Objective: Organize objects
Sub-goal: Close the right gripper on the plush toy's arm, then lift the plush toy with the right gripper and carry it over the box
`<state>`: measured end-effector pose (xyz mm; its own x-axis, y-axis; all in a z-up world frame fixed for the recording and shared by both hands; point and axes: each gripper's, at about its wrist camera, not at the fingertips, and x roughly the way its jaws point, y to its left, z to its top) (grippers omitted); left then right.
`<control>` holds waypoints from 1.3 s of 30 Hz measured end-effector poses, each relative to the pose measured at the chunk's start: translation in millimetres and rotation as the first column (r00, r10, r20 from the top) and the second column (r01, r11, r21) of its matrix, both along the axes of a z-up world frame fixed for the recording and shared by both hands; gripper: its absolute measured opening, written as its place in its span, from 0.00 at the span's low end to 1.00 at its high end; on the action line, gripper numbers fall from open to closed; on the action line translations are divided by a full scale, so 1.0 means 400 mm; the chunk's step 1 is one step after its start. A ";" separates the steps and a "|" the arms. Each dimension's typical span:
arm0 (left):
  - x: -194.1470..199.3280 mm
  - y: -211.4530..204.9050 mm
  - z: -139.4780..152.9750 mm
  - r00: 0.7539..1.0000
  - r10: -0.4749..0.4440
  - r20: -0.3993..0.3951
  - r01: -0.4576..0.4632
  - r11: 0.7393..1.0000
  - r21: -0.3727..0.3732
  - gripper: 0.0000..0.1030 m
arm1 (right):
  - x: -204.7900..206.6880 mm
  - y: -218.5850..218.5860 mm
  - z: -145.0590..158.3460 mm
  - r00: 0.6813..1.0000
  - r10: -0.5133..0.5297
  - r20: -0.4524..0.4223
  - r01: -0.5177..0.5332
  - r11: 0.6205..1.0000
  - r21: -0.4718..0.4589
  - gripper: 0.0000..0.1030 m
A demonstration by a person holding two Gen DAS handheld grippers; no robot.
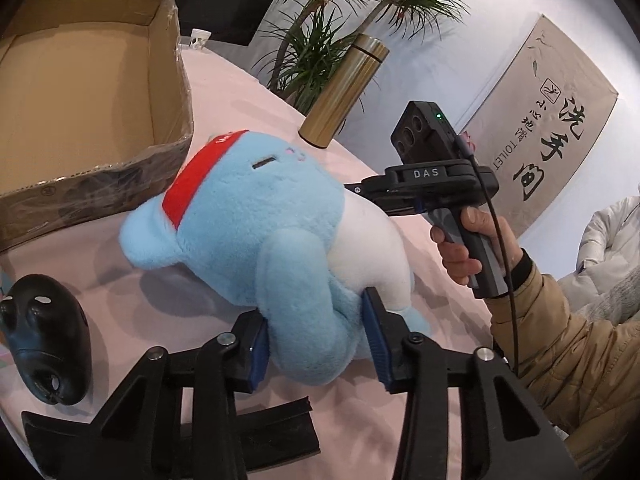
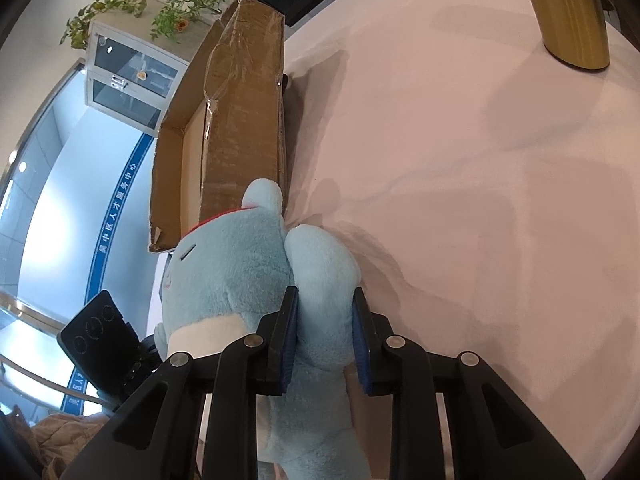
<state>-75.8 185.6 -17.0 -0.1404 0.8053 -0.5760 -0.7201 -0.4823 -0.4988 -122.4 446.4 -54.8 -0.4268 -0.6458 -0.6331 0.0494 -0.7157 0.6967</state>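
A pale pink cloth covers the desk (image 1: 100, 280). At upper right of the left wrist view a beige hanging sign (image 1: 552, 120) reads TOILET on a white wall, with a green palm plant (image 1: 320, 40) upper centre. At upper left of the right wrist view, a glass-fronted cabinet (image 2: 128, 84) carries trailing plants (image 2: 120, 4); daylit glazing below it bears a blue band (image 2: 116, 208).

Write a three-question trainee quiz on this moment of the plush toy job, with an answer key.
1. True or false: both the left gripper and the right gripper are closed on the blue plush toy.
2. Which lies nearest the left gripper on the pink tablecloth? A) gold thermos B) black mouse C) cardboard box
3. Fill in: the cardboard box is open at the top and looks ____ inside.

Key
1. True: each gripper's blue pads press a limb of the toy.
2. B
3. Empty, as far as its visible interior shows.
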 end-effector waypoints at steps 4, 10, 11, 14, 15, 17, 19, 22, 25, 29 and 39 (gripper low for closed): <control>-0.004 -0.007 0.001 1.000 -0.011 0.003 0.011 1.000 0.010 0.33 | 0.010 -0.005 0.004 1.000 -0.003 -0.013 0.003 1.000 0.008 0.18; 0.005 -0.014 0.010 0.999 -0.027 -0.034 0.027 1.000 -0.003 0.23 | 0.047 0.006 0.018 0.999 -0.025 -0.029 0.025 1.000 0.011 0.17; 0.007 -0.016 0.013 0.999 -0.033 -0.044 0.033 0.999 -0.002 0.21 | 0.054 0.005 0.021 0.999 -0.030 -0.030 0.031 0.999 0.008 0.17; 0.013 -0.018 0.015 0.997 -0.050 -0.060 0.049 0.999 -0.016 0.21 | 0.071 0.002 0.026 0.999 -0.037 -0.035 0.037 0.999 0.006 0.17; 0.016 -0.018 0.016 0.996 -0.056 -0.069 0.055 0.998 -0.023 0.20 | 0.076 -0.002 0.029 0.999 -0.041 -0.036 0.041 0.999 0.004 0.17; 0.018 -0.023 0.016 0.996 -0.063 -0.068 0.062 0.998 -0.023 0.20 | 0.091 0.002 0.029 0.998 -0.045 -0.040 0.045 0.999 0.005 0.17; 0.013 -0.030 0.017 0.996 -0.060 -0.067 0.059 0.998 -0.019 0.20 | 0.103 -0.006 0.039 0.998 -0.050 -0.047 0.050 0.999 0.010 0.16; 0.014 -0.046 0.029 0.996 -0.064 -0.065 0.065 0.998 0.006 0.20 | 0.121 -0.016 0.055 0.997 -0.055 -0.057 0.056 0.998 0.011 0.16; 0.019 -0.065 0.053 0.994 -0.069 -0.082 0.071 0.997 0.027 0.20 | 0.142 -0.028 0.092 0.994 -0.062 -0.084 0.063 0.998 0.011 0.16; 0.026 -0.101 0.111 0.989 -0.069 -0.133 0.077 0.995 0.060 0.20 | 0.158 -0.065 0.174 0.990 -0.053 -0.132 0.058 0.998 0.032 0.16; -0.111 -0.271 0.293 0.964 0.103 -0.244 -0.068 0.986 0.151 0.20 | 0.005 -0.246 0.460 0.959 0.027 -0.283 0.003 0.994 0.105 0.16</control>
